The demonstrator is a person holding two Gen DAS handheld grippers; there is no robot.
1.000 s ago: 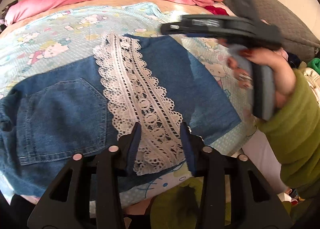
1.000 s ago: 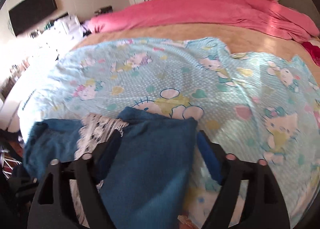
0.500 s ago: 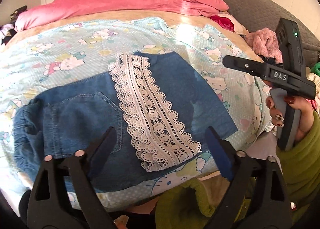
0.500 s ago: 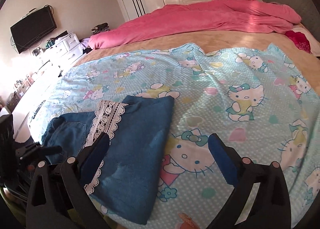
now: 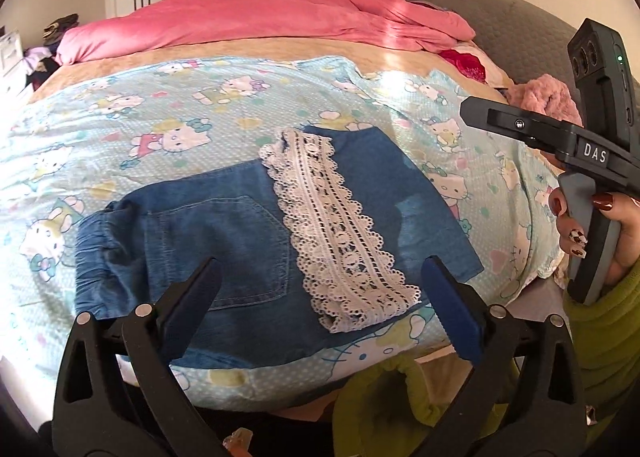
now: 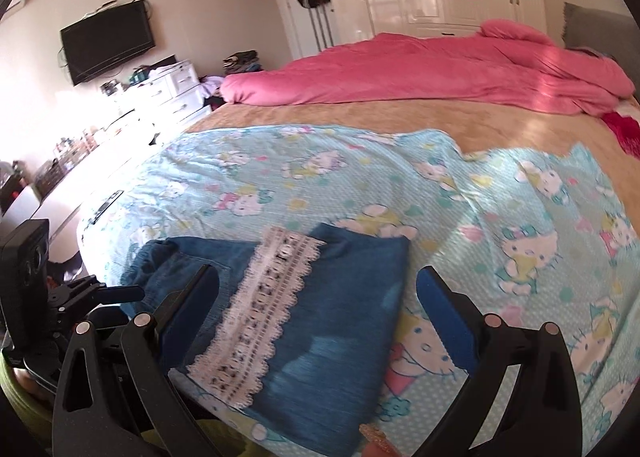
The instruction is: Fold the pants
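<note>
Blue denim pants (image 5: 224, 241) lie folded on the cartoon-cat bed sheet (image 5: 168, 113) near the bed's front edge. A white lace band (image 5: 340, 229) runs across the folded leg; a back pocket and elastic waist show at the left. The pants also show in the right wrist view (image 6: 336, 321). My left gripper (image 5: 320, 305) is open and empty, held just above the near edge of the pants. My right gripper (image 6: 316, 309) is open and empty, above the folded leg end. The right gripper's body (image 5: 584, 161) shows at the right of the left wrist view.
A pink duvet (image 5: 256, 17) lies along the far side of the bed. A grey headboard (image 5: 500, 17) and pink fluffy item (image 5: 548, 97) are at the right. A dresser (image 6: 168, 89) and wall TV (image 6: 106, 41) stand to the left. Bare sheet lies beyond the pants.
Both grippers have opened wide, let go of the pants and drawn back toward the bed's front edge. The pants now lie flat and folded.
</note>
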